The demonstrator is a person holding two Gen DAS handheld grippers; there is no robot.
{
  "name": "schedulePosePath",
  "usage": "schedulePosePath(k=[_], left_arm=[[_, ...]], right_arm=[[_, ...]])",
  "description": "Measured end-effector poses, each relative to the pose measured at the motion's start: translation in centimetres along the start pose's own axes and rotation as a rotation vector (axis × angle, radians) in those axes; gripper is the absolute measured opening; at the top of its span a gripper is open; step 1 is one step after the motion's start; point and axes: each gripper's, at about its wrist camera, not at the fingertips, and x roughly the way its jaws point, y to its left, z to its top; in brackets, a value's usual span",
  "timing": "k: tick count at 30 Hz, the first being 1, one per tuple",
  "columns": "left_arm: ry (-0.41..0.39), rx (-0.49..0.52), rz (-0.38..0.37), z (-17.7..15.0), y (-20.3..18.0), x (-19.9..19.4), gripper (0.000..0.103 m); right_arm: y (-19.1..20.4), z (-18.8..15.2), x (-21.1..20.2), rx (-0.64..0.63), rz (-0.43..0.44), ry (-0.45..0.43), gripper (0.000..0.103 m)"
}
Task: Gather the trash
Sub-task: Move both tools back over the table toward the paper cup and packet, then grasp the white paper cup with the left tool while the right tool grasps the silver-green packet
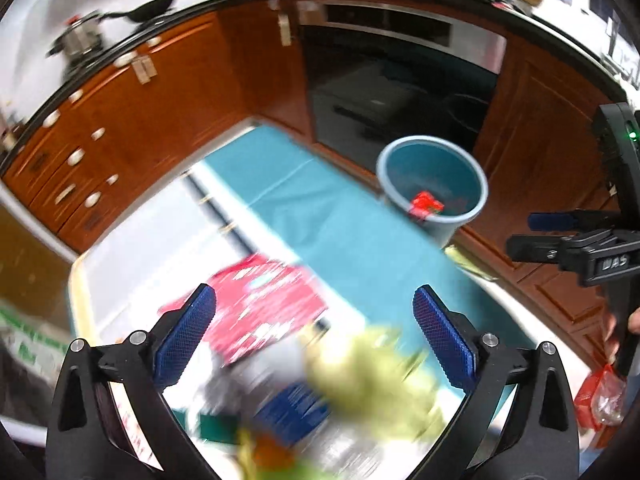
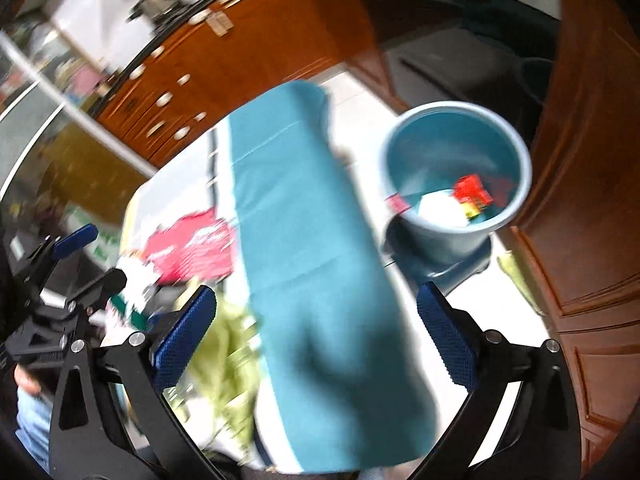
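Beside the worktop [image 2: 176,196] a blue bin [image 2: 454,184] sits on the floor, placed within reach for dropping. Both the left gripper [image 1: 314,334] and right gripper [image 2: 316,334] hang released and empty above blurred wrappers [image 1: 260,304].

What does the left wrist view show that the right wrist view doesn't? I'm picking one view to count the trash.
Only the left wrist view shows the blue packet, the oven front and a red-and-clear wrapper at the right edge. Only the right wrist view shows white trash inside the bin and the bin's lid under it. Both show the blue bin, the teal cloth, the red bag, the green wrapper and both grippers open.
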Motion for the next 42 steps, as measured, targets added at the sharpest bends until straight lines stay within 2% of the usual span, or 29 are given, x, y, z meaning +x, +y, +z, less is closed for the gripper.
schedulePosePath(k=[8, 13, 16, 18, 21, 24, 27, 32, 37, 42], left_arm=[[0.007, -0.187, 0.118, -10.1, 8.7, -3.1, 0.099], [0.032, -0.253, 0.153, -15.5, 11.1, -3.4, 0.099], [0.047, -0.268, 0.146, -18.4, 11.4, -2.7, 0.099], [0.019, -0.287, 0.078, -19.9, 11.7, -2.7, 0.1], [0.019, -0.308, 0.032, -20.9, 11.6, -2.2, 0.1], [0.031, -0.308, 0.037, -21.5, 11.4, -1.8, 0.1], [0.036, -0.289, -0.002, -22.5, 11.2, -1.4, 0.1], [0.069, -0.193, -0.057, -23.0, 10.2, 0.0, 0.1], [0.066, -0.089, -0.087, -23.6, 9.5, -0.4, 0.1], [0.079, 0.057, -0.029, -23.4, 9.3, 0.5, 0.1]], right_arm=[[8.9, -4.1, 2.2, -0.138, 0.08, 0.097, 0.096], [13.3, -6.0, 4.3, -0.208, 0.11, 0.155, 0.096], [16.2, -7.3, 5.6, -0.272, 0.132, 0.193, 0.096], [17.3, -7.6, 6.3, -0.302, 0.128, 0.206, 0.096], [18.5, -7.4, 7.1, -0.321, 0.096, 0.223, 0.096], [18.8, -7.0, 7.4, -0.31, 0.088, 0.226, 0.096], [19.2, -6.8, 8.0, -0.307, 0.071, 0.232, 0.096], [19.7, -6.3, 9.1, -0.288, 0.053, 0.252, 0.096], [20.7, -6.4, 9.6, -0.297, 0.053, 0.262, 0.096], [21.4, -6.7, 10.5, -0.302, 0.057, 0.275, 0.096]])
